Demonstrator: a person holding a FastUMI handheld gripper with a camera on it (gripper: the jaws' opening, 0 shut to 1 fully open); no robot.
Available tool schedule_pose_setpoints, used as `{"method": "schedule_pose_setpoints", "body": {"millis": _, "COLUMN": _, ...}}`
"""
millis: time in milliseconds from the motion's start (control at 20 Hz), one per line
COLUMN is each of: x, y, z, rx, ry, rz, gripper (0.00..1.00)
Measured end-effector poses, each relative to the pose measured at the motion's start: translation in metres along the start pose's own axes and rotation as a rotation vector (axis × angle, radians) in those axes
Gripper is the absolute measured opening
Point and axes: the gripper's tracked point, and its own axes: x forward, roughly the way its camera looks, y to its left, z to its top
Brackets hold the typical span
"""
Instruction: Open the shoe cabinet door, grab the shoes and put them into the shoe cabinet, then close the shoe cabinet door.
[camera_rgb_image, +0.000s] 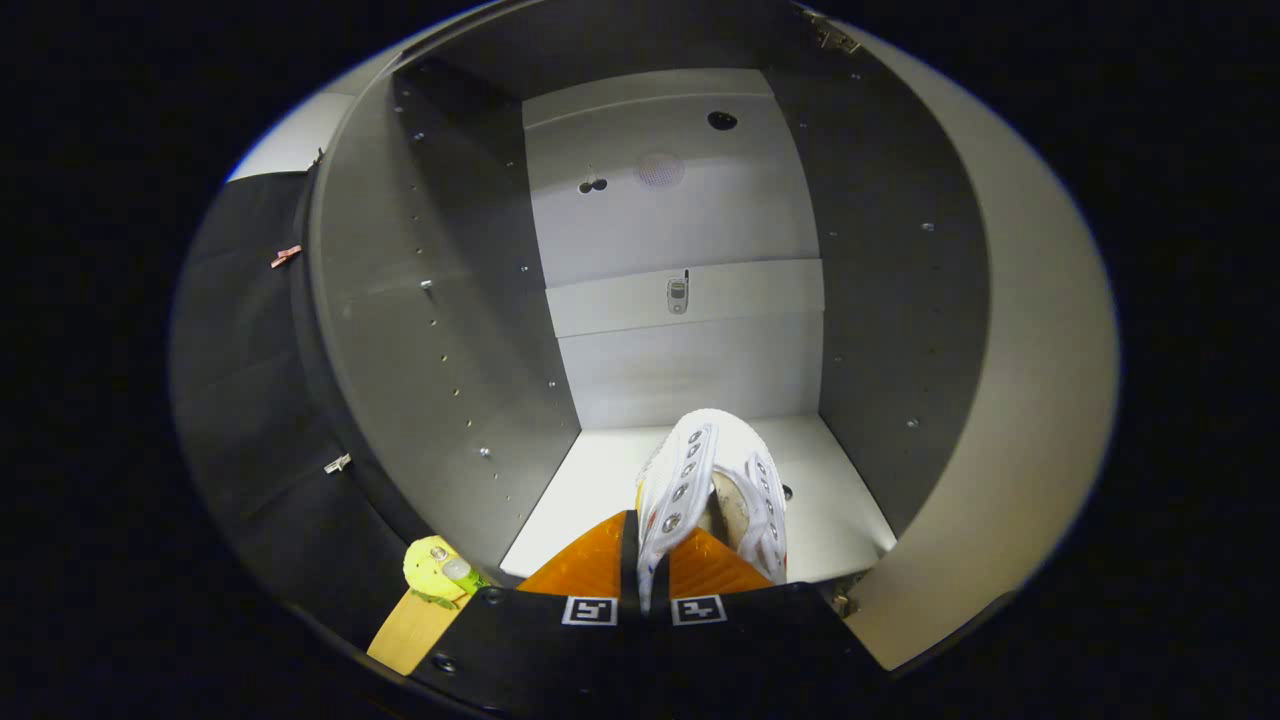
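In the gripper view, the gripper (645, 575) reaches into the open shoe cabinet (440, 330), and its two fingers are clenched on the near side wall of a white shoe (715, 480), one finger on the outside of that eyelet-lined edge and the other inside the shoe's opening. The shoe points away from the fingers toward the back of the cabinet, its toe raised a little and its row of metal eyelets running along the side held by the fingers. It sits over the front part of the pale bottom shelf (600, 480), nearer the front edge than the back edge and roughly midway between the two dark side walls; whether its sole is touching the shelf cannot be told. Beyond the shoe the shelf runs bare to the back panel (680, 220), which carries a horizontal rail (740, 295) with a small metal fitting at its middle and a few round holes higher up. Rows of small peg holes and screws dot both side walls. The open door (1030, 400) swings off on the right side of the cabinet, with hinges at its top and bottom corners. Just outside the cabinet's front left corner lies a yellow-green object (435, 568) on a light wooden board (410, 630).
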Motion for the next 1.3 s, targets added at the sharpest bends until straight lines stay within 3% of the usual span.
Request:
{"method": "schedule_pose_setpoints", "body": {"millis": 250, "x": 0.068, "y": -0.006, "z": 0.006, "rx": -0.059, "ry": 0.025, "rz": -0.030, "gripper": 0.05}}
{"method": "schedule_pose_setpoints", "body": {"millis": 600, "x": 0.137, "y": -0.010, "z": -0.024, "rx": -0.148, "ry": 0.131, "rz": -0.079, "gripper": 0.05}}
{"method": "schedule_pose_setpoints", "body": {"millis": 800, "x": 0.152, "y": -0.010, "z": -0.043, "rx": -0.222, "ry": 0.172, "rz": -0.104, "gripper": 0.05}}
{"method": "schedule_pose_setpoints", "body": {"millis": 1050, "x": 0.158, "y": -0.006, "z": -0.049, "rx": -0.207, "ry": 0.175, "rz": -0.139, "gripper": 0.06}}
{"method": "schedule_pose_setpoints", "body": {"millis": 1300, "x": 0.148, "y": 0.007, "z": -0.055, "rx": -0.091, "ry": 0.195, "rz": -0.100, "gripper": 0.24}}
